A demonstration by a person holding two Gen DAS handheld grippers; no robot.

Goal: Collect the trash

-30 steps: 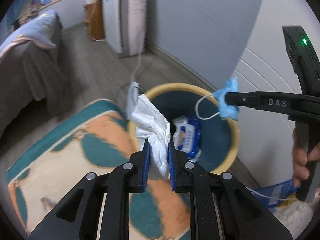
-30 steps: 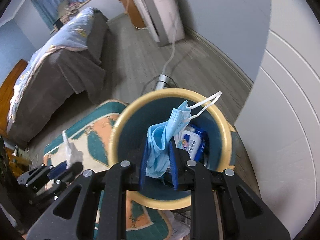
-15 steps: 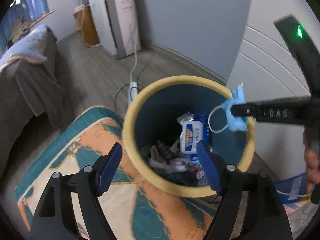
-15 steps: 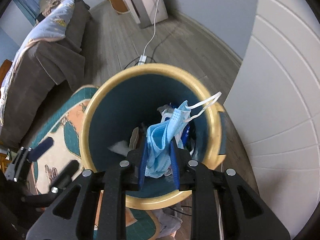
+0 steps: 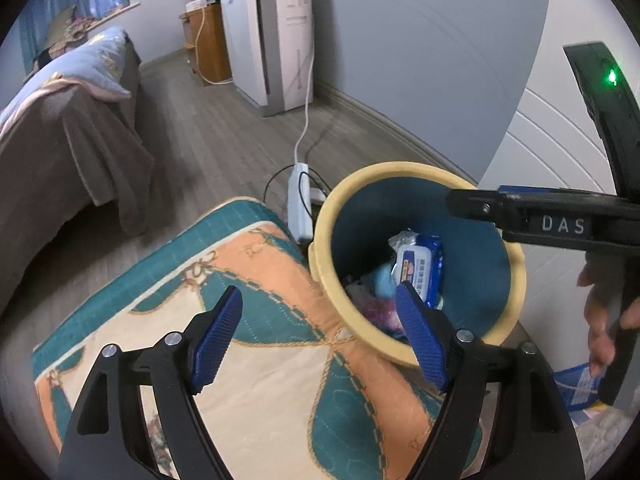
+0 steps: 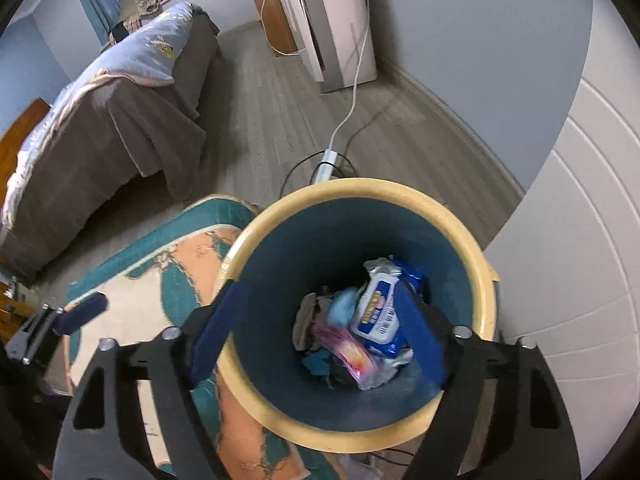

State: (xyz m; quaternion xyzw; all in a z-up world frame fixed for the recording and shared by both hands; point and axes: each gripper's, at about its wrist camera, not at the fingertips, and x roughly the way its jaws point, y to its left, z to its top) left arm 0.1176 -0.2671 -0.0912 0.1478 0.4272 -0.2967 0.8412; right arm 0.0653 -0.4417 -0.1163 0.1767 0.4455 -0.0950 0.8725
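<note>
A round bin with a cream rim (image 5: 400, 170) (image 6: 356, 184) and dark teal inside stands on the floor by the wall. In it lie a blue and white wipes pack (image 5: 416, 268) (image 6: 380, 308), a light blue face mask (image 6: 344, 308) and other wrappers. My left gripper (image 5: 320, 340) is open and empty, low beside the bin over the rug. My right gripper (image 6: 320, 328) is open and empty, directly above the bin's mouth; its finger shows in the left wrist view (image 5: 540, 216).
A teal, orange and cream rug (image 5: 260, 320) lies left of the bin. A white power strip (image 5: 300, 200) with cables lies behind it. A bed with a brown cover (image 6: 100, 140) stands at left, a white appliance (image 5: 272, 40) at the back. A white door (image 6: 580, 240) is on the right.
The left gripper opened a second ago and dropped its white tissue into the bin, then drew back. The right gripper has now opened and the blue mask fell into the bin.
</note>
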